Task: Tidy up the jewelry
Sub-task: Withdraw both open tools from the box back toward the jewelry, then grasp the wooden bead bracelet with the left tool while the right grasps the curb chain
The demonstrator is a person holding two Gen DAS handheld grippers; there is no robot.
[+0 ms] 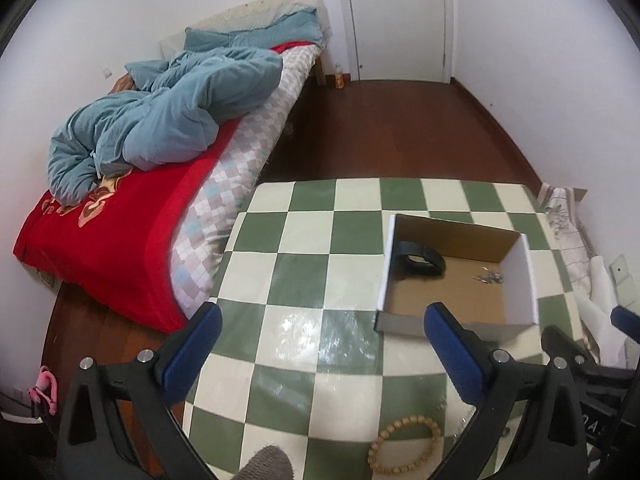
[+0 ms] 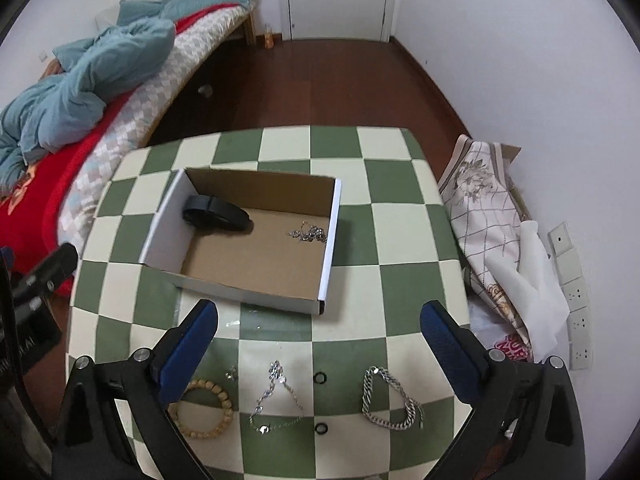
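Both sets of my fingers stand wide apart and hold nothing: the left gripper (image 1: 322, 344) hangs over the desk's (image 2: 336, 148) near left area, the right gripper (image 2: 320, 338) over its near edge. The cardboard box (image 2: 326, 256) sits mid-desk, toward the left edge. Inside it, a black band (image 2: 218, 210) lies against the far left corner and a small silver chain (image 2: 309, 235) by the right wall. Along the near edge, left to right: wooden bead bracelet (image 2: 208, 410), thin silver necklace (image 2: 276, 400), two small black rings (image 2: 321, 378), heavy silver chain bracelet (image 2: 390, 404).
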